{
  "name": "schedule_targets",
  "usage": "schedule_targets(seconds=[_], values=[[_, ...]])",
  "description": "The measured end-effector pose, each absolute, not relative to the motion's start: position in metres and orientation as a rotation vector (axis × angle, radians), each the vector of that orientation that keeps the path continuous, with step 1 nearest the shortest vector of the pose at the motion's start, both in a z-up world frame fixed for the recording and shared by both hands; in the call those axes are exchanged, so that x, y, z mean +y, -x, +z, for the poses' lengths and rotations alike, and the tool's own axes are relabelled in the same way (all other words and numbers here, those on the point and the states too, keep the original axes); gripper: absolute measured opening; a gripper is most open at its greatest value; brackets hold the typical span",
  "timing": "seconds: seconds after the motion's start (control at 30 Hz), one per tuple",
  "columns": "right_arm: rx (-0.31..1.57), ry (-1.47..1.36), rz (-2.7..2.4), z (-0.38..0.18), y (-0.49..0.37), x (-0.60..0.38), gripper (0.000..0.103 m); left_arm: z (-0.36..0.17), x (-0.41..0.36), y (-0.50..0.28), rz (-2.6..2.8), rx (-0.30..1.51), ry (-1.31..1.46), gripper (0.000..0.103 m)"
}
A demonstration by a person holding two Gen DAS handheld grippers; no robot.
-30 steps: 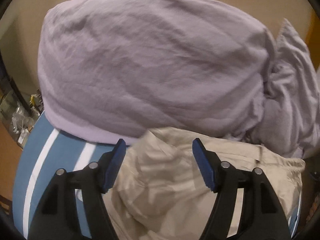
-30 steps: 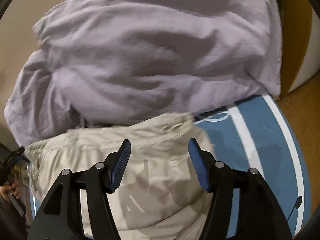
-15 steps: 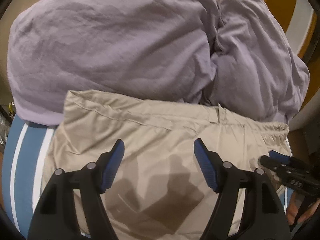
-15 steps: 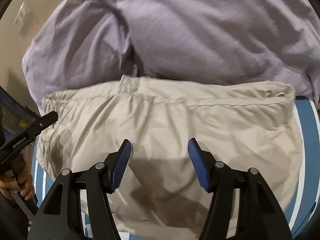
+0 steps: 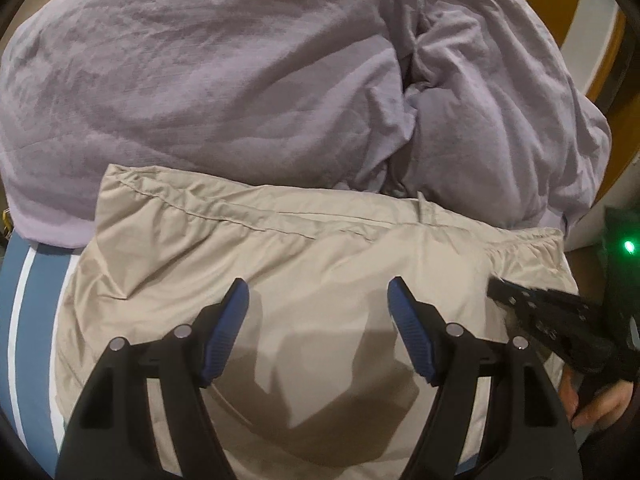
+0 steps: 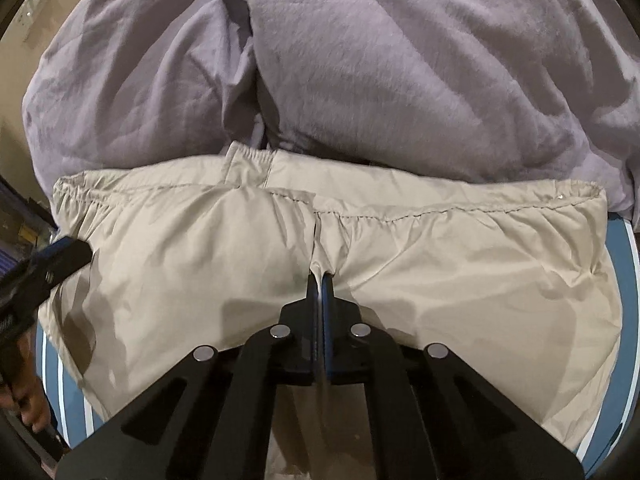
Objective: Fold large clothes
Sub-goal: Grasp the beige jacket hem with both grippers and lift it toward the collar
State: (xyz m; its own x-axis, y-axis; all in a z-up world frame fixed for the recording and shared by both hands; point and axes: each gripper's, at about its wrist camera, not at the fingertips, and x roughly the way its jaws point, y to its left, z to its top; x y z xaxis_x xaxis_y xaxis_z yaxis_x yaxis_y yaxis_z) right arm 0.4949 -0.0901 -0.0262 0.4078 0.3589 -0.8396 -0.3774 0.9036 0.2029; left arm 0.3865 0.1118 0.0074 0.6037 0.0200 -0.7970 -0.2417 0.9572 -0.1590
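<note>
A beige garment [image 5: 304,248] with an elastic waistband [image 6: 440,210] lies spread on a blue, white-striped surface [image 5: 24,320]. My left gripper [image 5: 317,286] hovers open over the garment's middle, with only flat cloth below the blue fingertips [image 5: 236,300]. My right gripper [image 6: 320,284] is shut, and a puckered ridge of the beige fabric is pinched between its pads near the centre seam. The right gripper [image 5: 540,320] also shows at the right edge of the left wrist view, held by a hand [image 5: 596,400]. The left gripper [image 6: 56,258] shows at the left edge of the right wrist view.
A bulky lilac duvet [image 5: 240,80] is heaped right behind the garment and touches its waistband edge [image 6: 400,80]. The blue striped surface [image 6: 624,320] shows at both sides. A yellow and white wall panel [image 5: 580,20] stands at the far right.
Both grippers swung sideways and dropped closer over the beige garment, which now lies spread out. The right jaws went from open to shut, gathering a pinch of fabric. The left jaws stayed open.
</note>
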Motion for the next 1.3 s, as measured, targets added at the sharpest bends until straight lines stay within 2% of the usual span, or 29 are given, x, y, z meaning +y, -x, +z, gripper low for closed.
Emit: schedule_targets(seconds=[0.23, 0.87, 1.03, 1.2, 1.3], values=[[1.064, 0.007, 0.432, -0.037, -0.515, -0.087, 0.001, 0.004, 0.098, -0.39, 0.108, 0.909, 0.239, 0.072], [1.053, -0.017, 0.445, -0.064, -0.54, -0.087, 0.002, -0.049, 0.107, -0.432, 0.223, 0.954, 0.182, 0.076], [1.034, -0.036, 0.465, -0.06, -0.538, -0.092, 0.012, -0.059, 0.113, -0.439, 0.245, 0.953, 0.179, 0.076], [0.967, -0.064, 0.475, -0.039, -0.52, -0.106, 0.038, -0.066, 0.115, -0.442, 0.26, 0.95, 0.172, 0.077], [0.945, -0.071, 0.501, -0.032, -0.511, -0.102, 0.038, -0.069, 0.118, -0.444, 0.271, 0.952, 0.171, 0.078]])
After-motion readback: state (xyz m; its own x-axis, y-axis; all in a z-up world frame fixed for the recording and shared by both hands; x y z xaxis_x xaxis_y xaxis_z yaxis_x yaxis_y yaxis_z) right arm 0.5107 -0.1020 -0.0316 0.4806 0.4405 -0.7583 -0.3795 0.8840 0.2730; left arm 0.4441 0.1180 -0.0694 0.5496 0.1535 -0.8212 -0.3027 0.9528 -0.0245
